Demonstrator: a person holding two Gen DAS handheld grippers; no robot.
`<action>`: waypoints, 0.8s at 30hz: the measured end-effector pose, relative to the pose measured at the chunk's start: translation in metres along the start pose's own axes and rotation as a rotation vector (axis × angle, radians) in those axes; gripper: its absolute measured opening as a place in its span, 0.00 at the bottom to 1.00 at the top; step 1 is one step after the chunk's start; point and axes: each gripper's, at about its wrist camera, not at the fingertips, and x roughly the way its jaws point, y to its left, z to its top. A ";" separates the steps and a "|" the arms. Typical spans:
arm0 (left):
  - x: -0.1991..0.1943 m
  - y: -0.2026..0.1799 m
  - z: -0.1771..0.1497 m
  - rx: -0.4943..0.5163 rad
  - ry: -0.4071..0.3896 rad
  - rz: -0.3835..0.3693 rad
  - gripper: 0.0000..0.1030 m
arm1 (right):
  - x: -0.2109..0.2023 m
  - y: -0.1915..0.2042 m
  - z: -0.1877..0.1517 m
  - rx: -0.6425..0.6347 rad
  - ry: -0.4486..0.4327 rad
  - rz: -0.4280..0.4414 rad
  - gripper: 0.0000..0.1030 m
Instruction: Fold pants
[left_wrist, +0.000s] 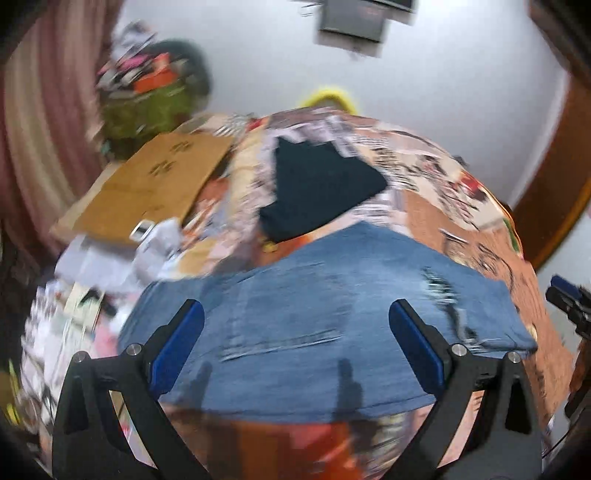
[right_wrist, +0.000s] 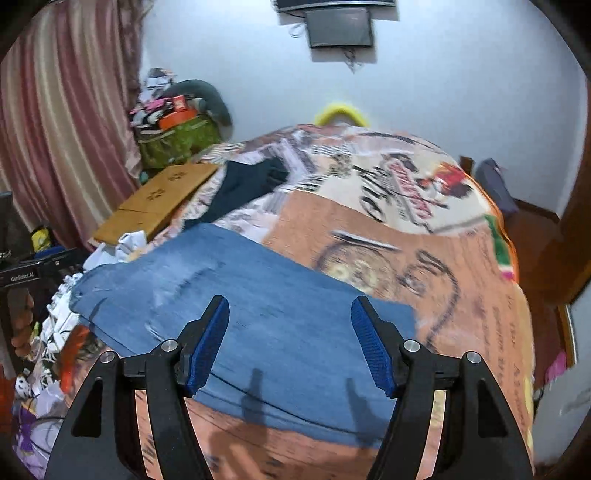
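Both grippers, left gripper and right gripper, gape wide above the folded jeans; a sloppy grab could mess the fold.

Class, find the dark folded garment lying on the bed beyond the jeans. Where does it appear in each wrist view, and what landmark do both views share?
Left wrist view: the dark folded garment lies upper centre, just beyond the far edge of the jeans.
Right wrist view: the same garment sits upper left of centre, beside the cardboard sheet.
Shared landmark: the yellow object at the bed's far edge against the wall.
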 end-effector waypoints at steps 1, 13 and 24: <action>0.001 0.014 -0.002 -0.035 0.019 0.009 0.98 | 0.005 0.006 0.002 -0.006 0.003 0.012 0.63; 0.032 0.115 -0.067 -0.358 0.248 -0.116 0.98 | 0.076 0.075 -0.005 -0.055 0.146 0.143 0.63; 0.065 0.143 -0.098 -0.615 0.330 -0.384 0.99 | 0.094 0.092 -0.017 -0.111 0.227 0.140 0.69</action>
